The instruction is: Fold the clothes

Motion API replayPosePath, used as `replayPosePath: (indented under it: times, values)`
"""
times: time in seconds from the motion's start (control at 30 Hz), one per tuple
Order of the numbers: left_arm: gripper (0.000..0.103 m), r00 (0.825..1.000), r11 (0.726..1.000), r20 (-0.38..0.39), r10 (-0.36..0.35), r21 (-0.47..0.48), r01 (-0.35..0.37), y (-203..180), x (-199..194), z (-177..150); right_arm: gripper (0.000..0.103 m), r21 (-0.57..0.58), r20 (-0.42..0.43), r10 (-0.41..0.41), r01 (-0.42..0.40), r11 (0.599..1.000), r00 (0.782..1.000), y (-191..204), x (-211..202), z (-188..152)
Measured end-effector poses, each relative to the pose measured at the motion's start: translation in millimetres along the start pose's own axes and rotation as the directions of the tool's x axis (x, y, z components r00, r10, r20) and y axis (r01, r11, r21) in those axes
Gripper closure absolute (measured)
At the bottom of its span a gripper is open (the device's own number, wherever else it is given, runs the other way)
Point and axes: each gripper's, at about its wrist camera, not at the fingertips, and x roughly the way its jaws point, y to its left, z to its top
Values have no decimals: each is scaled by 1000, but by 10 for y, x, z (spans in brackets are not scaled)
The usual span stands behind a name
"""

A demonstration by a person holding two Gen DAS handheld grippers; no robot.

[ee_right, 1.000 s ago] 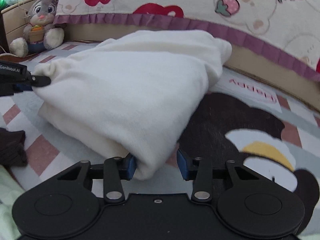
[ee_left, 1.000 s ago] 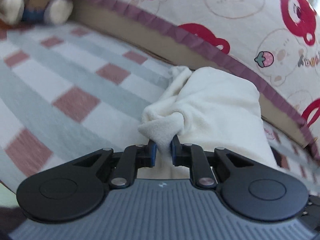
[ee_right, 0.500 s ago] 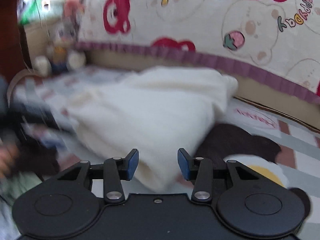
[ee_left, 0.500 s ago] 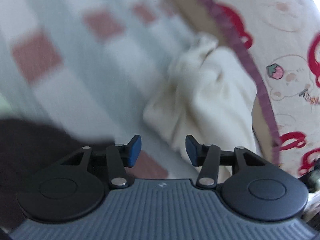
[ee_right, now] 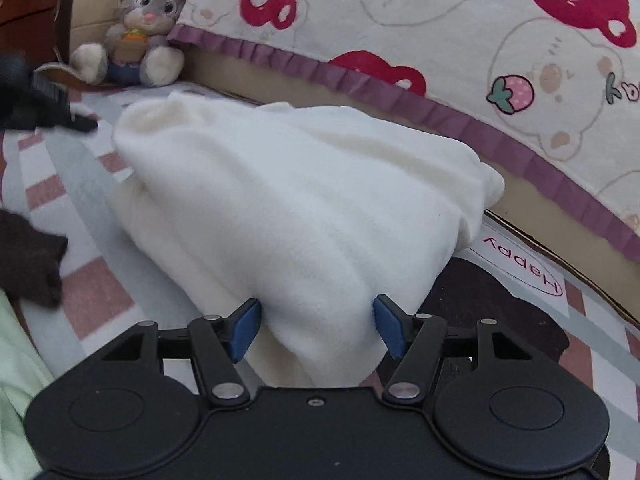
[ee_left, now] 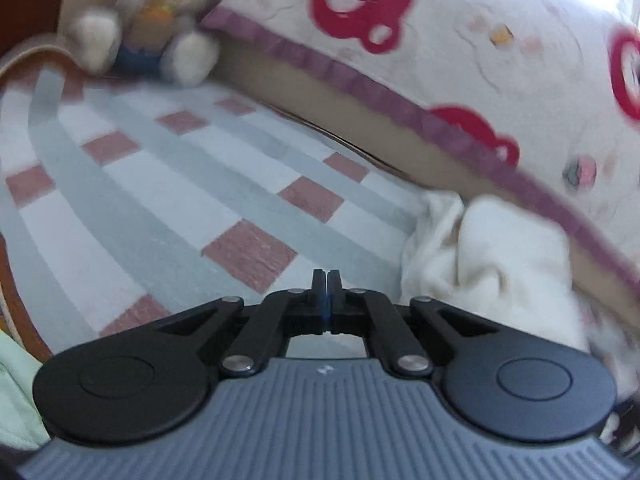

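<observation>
My left gripper pinched together, empty, beside folded cream fleece garment; my right gripper just widened, jaws straddling garment's corner.

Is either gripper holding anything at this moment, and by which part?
Nothing is held. The left gripper is shut on nothing; the right gripper stands open around the near corner of the cream garment.

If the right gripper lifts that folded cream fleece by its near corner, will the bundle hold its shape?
Probably not. The cream fleece looks thick, soft and floppy, so its layers would likely sag apart. It looks light for its bulk. The right gripper, jaws just widened, straddles the corner without pinching.
</observation>
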Motion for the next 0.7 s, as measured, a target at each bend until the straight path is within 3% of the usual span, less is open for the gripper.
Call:
replayPosePath:
  times: [0.07,0.1,0.17,0.23,0.37,0.47,0.57,0.63,0.7]
  values:
    - [100,998,999,-43,-46,-28,45,1,-7,101,35,-19,-44,18,-19,1000,999,-7,-27,78]
    - [100,997,999,-58,-48,5,48,-58,-6,142,35,2,-67,48,-48,999,997,-41,-57,146]
    - [85,993,994,-109,-49,94,59,-223,42,222,35,94,-107,147,-137,986,983,-201,-136,320]
    - [70,986,986,-158,-59,147,82,-365,125,311,36,225,-130,256,-223,948,958,-435,-194,521]
    - [69,972,950,-226,-59,286,124,-823,272,520,36,416,-172,335,-240,877,926,-828,-264,981]
    - [65,972,888,-230,-55,434,152,-1113,238,752,36,402,-272,263,-139,905,926,-1005,-343,1442]
    - [61,961,845,-269,-58,500,191,-1297,172,1009,36,275,-339,247,-156,949,908,-1000,-454,1855]
    - [61,948,821,-310,-71,522,232,-1382,152,1123,36,186,-361,207,-147,971,910,-924,-527,2016]
    - [61,947,799,-316,-58,554,234,-1448,144,1172,36,181,-344,224,-170,969,912,-928,-523,2115]
